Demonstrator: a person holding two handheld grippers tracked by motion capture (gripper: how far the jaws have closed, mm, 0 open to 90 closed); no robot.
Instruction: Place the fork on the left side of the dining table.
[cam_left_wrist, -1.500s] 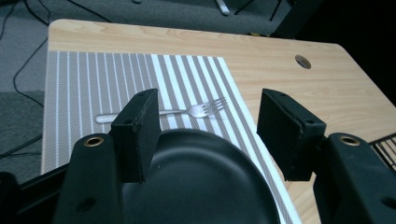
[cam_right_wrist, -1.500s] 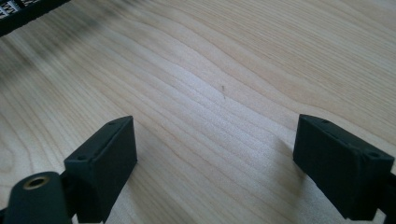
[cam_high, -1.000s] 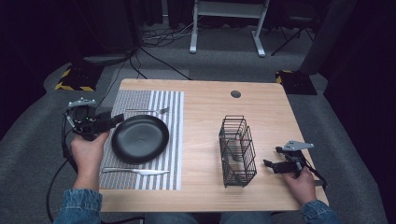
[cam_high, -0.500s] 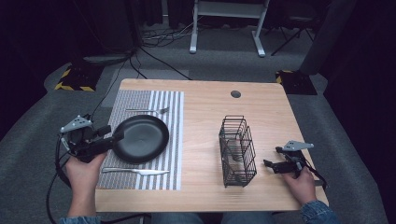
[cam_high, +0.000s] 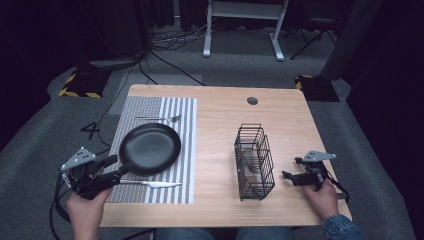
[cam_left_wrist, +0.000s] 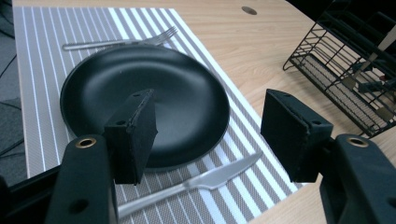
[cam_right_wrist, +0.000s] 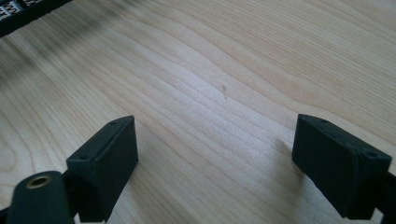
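1. Left tool (cam_high: 116, 170): at the lower left of the high view, held by a hand at the worktop's near left corner. Its jaws stand wide apart and have just been opening; nothing is clamped between them.
2. In the left gripper view the same tool (cam_left_wrist: 210, 135) frames the near rim of the plate (cam_left_wrist: 144, 100) and the blade end of the knife (cam_left_wrist: 196, 182); neither pad touches either item.
3. Plate (cam_high: 149, 148): round, matte black, shallow with a raised rim, unmarked and bare. It lies flat on the striped placemat (cam_high: 185, 125), left of centre in the high view.
4. Knife (cam_high: 150, 184): plain silver metal, lying on the placemat just below the plate, blade pointing to the right of the frame.
5. Fork (cam_high: 157, 118): silver, lying on the placemat just above the plate.
6. Wire basket (cam_high: 254, 161): black, standing right of centre on the worktop (cam_high: 220, 115), well apart from the plate.
7. Right tool (cam_high: 292, 169): at the lower right of the high view, jaws wide apart over bare wood, gripping nothing; the right gripper view confirms this (cam_right_wrist: 215, 168).
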